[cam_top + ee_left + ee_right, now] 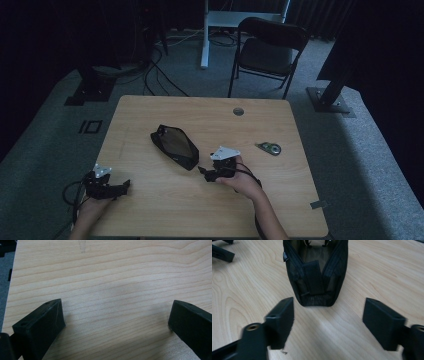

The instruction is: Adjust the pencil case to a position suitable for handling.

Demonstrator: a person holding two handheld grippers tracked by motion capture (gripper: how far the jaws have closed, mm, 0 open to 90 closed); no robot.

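Note:
A black mesh pouch lies near the middle of the wooden table, its top open. In the right gripper view the pouch's narrow end with a black strap tab lies just ahead of my right gripper. Its jaws stand apart on either side, a little short of the pouch, not touching it. From above, the right gripper sits just right of the pouch's near end. My left gripper rests at the table's near left; its jaws are wide apart over bare wood.
A small dark round object with a green part lies to the right of the pouch. A cable hole sits near the far edge. A folding chair stands behind the table, with cables on the floor.

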